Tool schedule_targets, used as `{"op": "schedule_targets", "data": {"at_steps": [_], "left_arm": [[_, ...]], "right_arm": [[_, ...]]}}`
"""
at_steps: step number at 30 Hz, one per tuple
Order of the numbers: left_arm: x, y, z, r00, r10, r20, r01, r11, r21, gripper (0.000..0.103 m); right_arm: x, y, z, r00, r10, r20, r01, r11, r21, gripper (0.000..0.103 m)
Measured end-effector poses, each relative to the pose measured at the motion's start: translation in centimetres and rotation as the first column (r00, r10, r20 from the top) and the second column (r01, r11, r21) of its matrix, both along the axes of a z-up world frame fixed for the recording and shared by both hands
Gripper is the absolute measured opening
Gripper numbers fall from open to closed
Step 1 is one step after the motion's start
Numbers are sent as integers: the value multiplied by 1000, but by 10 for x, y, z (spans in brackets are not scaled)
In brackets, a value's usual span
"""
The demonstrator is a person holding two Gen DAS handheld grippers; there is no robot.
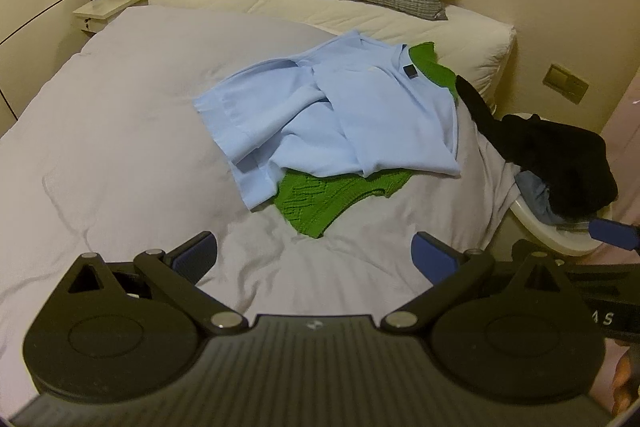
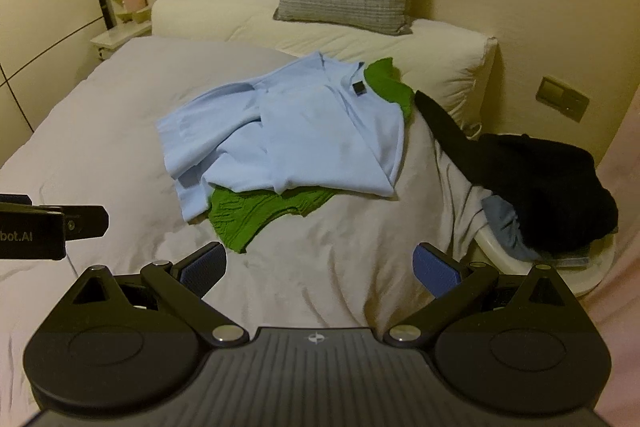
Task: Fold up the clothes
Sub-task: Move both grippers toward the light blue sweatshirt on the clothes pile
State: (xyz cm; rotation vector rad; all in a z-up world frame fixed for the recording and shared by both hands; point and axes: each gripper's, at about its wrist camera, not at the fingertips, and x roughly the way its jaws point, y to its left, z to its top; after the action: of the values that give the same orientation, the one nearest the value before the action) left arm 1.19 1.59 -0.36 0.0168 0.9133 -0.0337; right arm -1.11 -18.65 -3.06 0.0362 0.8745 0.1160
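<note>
light-blue shirt (image 1: 340,111) crumpled over green knit (image 1: 320,199), black garment (image 1: 560,155) just right, both hand-held grippers (image 1: 314,259) (image 2: 318,269) wide, empty

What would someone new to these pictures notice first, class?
A crumpled pale blue cotton shirt lies mid-bed on top of a bright green knitted garment. At the bed's right edge, a black garment is heaped on a white round basket. Both the left claw and right claw are open and empty.

Dim, warm yellowish indoor light; soft shadows in the rumpled grey bedsheet (image 1: 120,147) ahead. Fisheye bending and dark vignetted corners; slightly grainy, no glare.
</note>
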Motion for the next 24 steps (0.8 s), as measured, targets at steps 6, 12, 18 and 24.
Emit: {"op": "schedule_targets", "data": {"at_steps": [6, 12, 18, 24], "left_arm": [[4, 5, -1, 1000, -19, -5, 19, 1000, -4, 102], [8, 10, -3, 999, -37, -11, 37, 999, -16, 102], [15, 11, -10, 998, -54, -34, 52, 998, -34, 102], [21, 12, -20, 995, -67, -74, 63, 996, -62, 102]], "right_arm": [[9, 1, 1, 1000, -19, -7, 19, 1000, -1, 102], [8, 7, 0, 999, -34, 0, 34, 999, -9, 102], [17, 2, -5, 999, -47, -16, 47, 999, -9, 102], [24, -1, -19, 998, -52, -43, 51, 999, -16, 102]]}}
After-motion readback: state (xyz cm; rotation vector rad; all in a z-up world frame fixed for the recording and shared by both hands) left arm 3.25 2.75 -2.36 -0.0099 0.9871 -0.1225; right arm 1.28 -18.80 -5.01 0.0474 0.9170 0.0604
